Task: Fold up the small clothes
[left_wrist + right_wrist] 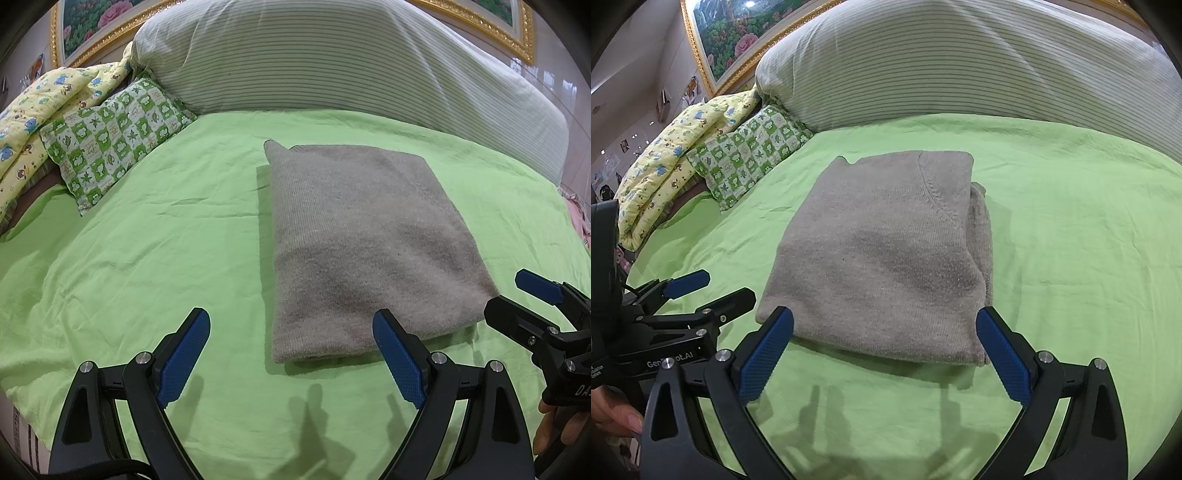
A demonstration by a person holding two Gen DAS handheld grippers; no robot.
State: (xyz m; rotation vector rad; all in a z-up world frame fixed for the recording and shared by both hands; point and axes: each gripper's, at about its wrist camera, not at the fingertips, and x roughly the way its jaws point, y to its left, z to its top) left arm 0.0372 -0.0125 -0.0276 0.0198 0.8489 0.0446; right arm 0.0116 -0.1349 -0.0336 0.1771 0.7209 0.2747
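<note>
Lying folded mid-frame on the green bed sheet [147, 240]: grey knit sweater [362, 236], soft, floppy, fairly thick; best pinched at a near corner, probably. Hovering just short of its near edge, left gripper [291, 354] and right gripper [884, 354], both spread wide, holding nothing.

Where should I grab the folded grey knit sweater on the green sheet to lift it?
Probably grip the folded grey knit sweater at its near edge, coming from the front: the rounded fold faces both open grippers, the left gripper and the right gripper, and pinching there gathers all layers.
</note>
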